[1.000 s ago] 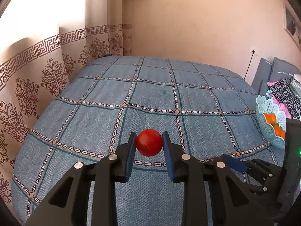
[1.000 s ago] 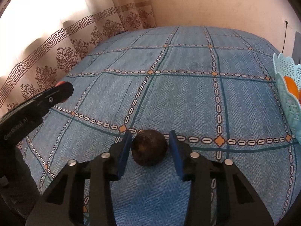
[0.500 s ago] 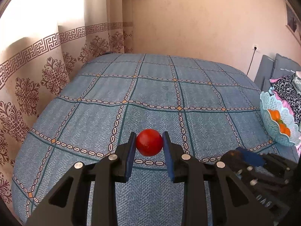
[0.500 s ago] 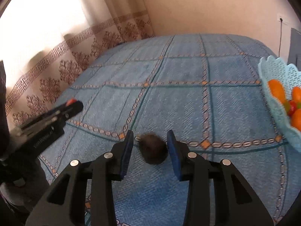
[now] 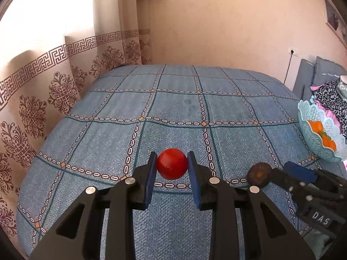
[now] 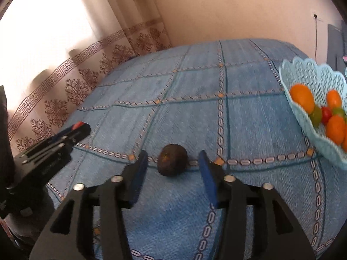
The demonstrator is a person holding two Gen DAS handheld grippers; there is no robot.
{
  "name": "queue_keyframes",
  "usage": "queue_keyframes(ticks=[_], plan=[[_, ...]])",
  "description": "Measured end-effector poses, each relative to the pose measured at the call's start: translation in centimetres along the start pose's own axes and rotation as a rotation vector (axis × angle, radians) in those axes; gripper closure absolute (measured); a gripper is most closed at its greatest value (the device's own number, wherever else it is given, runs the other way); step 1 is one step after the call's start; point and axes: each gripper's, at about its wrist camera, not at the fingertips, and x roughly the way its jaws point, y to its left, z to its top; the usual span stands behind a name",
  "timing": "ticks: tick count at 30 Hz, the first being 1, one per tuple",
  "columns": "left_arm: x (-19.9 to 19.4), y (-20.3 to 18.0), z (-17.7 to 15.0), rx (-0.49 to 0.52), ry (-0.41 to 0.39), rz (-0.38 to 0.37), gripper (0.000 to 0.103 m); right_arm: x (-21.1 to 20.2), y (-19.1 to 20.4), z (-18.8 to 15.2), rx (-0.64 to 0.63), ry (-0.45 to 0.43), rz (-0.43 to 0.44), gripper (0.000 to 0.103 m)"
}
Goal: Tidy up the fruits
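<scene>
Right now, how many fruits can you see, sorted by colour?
Red: 2, one in the left hand-held gripper, one in the basket
Orange: 3, in the basket
Green: 2, in the basket
Dark brown: 1, on the bedspread
Total: 8

Basket (image 6: 312, 130) cut off at right edge; fruits (image 6: 321, 112) inside partly hidden behind rim; bedspread (image 6: 195, 112) blurred by motion.

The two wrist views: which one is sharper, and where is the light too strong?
Left wrist view: sharp, the red fruit and the blue bedspread weave are crisp; the window at upper left is blown out white. Right wrist view: softer, the bedspread pattern and the dark brown fruit look slightly smeared; its upper left corner is also overexposed. Both bend straight lines.
</scene>
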Motion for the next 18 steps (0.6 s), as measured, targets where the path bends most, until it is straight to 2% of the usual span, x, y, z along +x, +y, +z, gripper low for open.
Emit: queue_keyframes(ticks=[11, 16, 18], plan=[[0.4, -0.2, -0.2, 0.011, 0.010, -0.002, 0.074, 2.4, 0.8, 0.1, -0.044, 0.039, -0.030, 0.050], [0.6, -0.3, -0.2, 0.019, 0.012, -0.002, 0.074, 3.7, 1.0, 0.5, -0.046, 0.075, -0.014, 0.051], [0.7, -0.3, -0.2, 0.019, 0.015, -0.002, 0.074, 4.0, 1.2, 0.5, -0.057, 0.085, -0.028, 0.064]])
